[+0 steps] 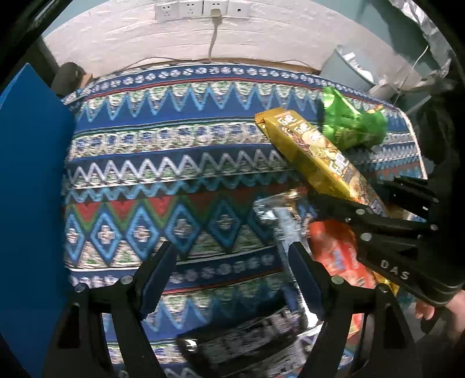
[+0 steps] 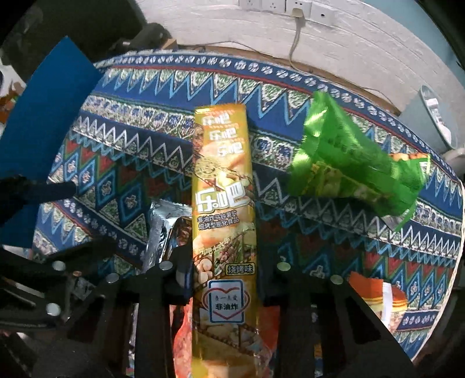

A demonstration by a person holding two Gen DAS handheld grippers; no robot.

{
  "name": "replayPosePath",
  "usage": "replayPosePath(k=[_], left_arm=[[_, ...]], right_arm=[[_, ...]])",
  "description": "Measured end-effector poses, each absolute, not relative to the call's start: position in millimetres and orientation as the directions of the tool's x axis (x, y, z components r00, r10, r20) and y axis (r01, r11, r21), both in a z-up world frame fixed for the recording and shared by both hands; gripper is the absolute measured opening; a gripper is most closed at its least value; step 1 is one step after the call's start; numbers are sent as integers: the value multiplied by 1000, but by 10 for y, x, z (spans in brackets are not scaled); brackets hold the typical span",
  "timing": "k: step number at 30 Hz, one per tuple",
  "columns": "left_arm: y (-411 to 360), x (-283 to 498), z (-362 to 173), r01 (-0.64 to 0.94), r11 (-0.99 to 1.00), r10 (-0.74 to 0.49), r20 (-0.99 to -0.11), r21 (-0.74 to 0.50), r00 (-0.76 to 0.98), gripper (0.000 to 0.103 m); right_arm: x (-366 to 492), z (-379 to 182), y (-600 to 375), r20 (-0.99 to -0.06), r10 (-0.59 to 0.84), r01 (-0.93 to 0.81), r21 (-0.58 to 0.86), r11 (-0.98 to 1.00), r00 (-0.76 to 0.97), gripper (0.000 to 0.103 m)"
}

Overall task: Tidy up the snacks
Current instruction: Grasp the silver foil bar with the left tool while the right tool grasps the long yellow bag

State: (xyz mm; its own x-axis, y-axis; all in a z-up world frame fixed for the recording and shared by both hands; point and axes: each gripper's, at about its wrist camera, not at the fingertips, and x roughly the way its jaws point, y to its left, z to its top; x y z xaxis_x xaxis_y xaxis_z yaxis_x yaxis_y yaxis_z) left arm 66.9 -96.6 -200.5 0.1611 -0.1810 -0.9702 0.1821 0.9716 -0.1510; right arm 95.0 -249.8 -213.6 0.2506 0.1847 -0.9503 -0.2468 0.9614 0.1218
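Note:
My right gripper [image 2: 223,279] is shut on a long yellow snack pack [image 2: 222,186] and holds it above the patterned cloth; it also shows in the left wrist view [image 1: 316,157], with the right gripper [image 1: 375,200] clamped near its lower end. My left gripper [image 1: 232,261] is open and empty, low over the cloth. A green snack bag [image 2: 351,165] lies on the cloth at the right, and in the left wrist view [image 1: 351,122]. An orange pack [image 1: 337,256] and a silver wrapper [image 1: 279,215] lie under the yellow pack. A black patterned pack [image 1: 241,340] lies below my left gripper.
A blue board [image 1: 32,186] stands at the table's left edge, seen also in the right wrist view [image 2: 46,125]. The patterned tablecloth [image 1: 174,162] covers the table. A white wall with sockets [image 1: 200,10] is behind. A grey bin [image 1: 357,67] stands far right.

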Motion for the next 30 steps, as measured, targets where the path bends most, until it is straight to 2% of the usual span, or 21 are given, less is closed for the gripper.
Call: replayPosePath(k=[6,12,16,18,20,22,24,27,30], left_arm=[[-1157,654,-2119,155,966,-227,-967,-208,114,80],[-1333,644,-2298,143,970,-210,-975,-198,75,80],[-1435,609,-2321,168,969,-200,-974,-180,109,81],[-1587,595,-2345,183,974,-163,-977,-137,139,71],[-1636,552,-2336,200,975,-135,-977,-101,164,57],[-1727,512,-2342,224,972,-112,-976,-69,185,47],[-1793,483,-2350,242,969,-108,-975,-59,195,44],[-1891,456,-2355,247,965,-135,-974,-88,180,30],[-1886,466,-2307,224,966,-171,-972,-132,161,26]], right_arm=[[854,-1955,-2818,-933,200,-180,150,972,299,29],[681,-1844,-3005,-923,205,-158,161,974,325,29],[612,-1842,-3042,-918,218,-151,177,973,332,29],[645,-1853,-3008,-917,220,-152,178,972,333,29],[642,-1853,-3013,-916,220,-150,178,972,335,30],[644,-1855,-3020,-915,223,-146,183,972,336,30],[642,-1856,-3029,-915,222,-143,183,973,336,30],[639,-1850,-3031,-916,220,-143,182,973,336,30],[627,-1828,-2996,-915,218,-152,175,973,340,30]])
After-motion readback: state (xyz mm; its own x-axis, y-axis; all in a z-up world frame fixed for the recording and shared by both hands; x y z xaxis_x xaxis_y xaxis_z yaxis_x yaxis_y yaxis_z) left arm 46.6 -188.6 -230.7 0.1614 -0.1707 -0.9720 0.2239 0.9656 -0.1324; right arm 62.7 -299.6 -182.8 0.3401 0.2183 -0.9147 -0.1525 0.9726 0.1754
